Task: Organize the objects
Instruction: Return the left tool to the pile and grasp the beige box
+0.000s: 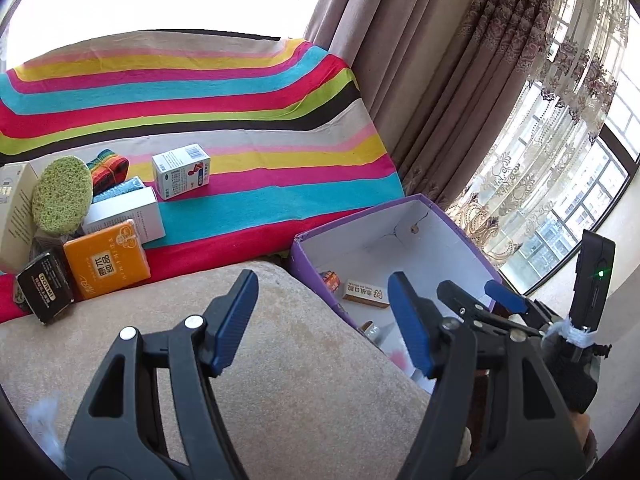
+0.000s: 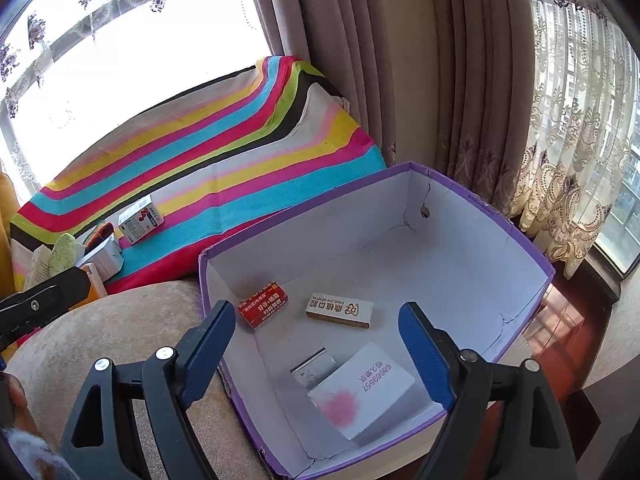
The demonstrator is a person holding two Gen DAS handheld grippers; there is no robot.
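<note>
The purple box sat right under your right claw, whose fingers gaped wide and empty over the white packet, red carton and beige carton inside. Your left claw, also wide and empty, hung over the beige cushion, the box just to its right.

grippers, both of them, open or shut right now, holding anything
left gripper: open, holding nothing.
right gripper: open, holding nothing, above the purple box.
</note>
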